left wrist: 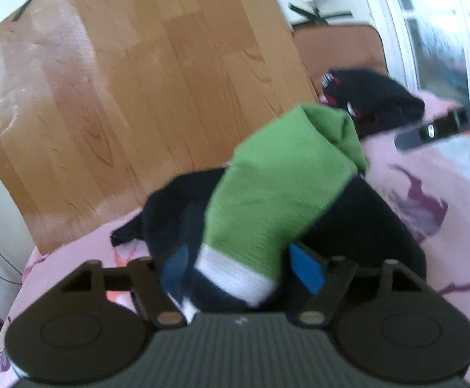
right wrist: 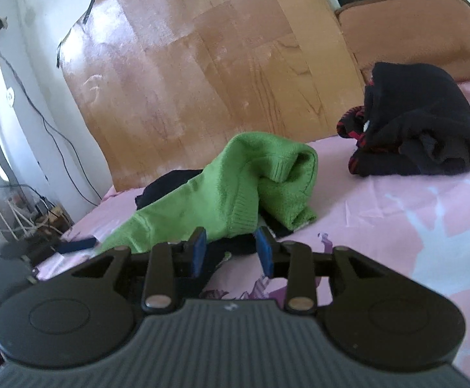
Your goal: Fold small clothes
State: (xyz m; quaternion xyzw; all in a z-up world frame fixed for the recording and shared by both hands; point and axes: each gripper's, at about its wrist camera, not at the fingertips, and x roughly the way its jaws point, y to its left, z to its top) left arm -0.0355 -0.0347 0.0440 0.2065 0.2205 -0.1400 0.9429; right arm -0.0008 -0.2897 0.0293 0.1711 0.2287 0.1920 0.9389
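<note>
Your left gripper (left wrist: 239, 271) is open wide, with the green sock (left wrist: 277, 190) lying between its blue pads; you cannot tell if they press it. Your right gripper (right wrist: 231, 252) is partly open at the sock's near edge, gripping nothing. The sock lies on black clothes (left wrist: 357, 226) on the pink sheet (right wrist: 396, 213). A black bundle (right wrist: 419, 129) sits far right.

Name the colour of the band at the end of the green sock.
White band on the green sock; clearest in the left wrist view.
</note>
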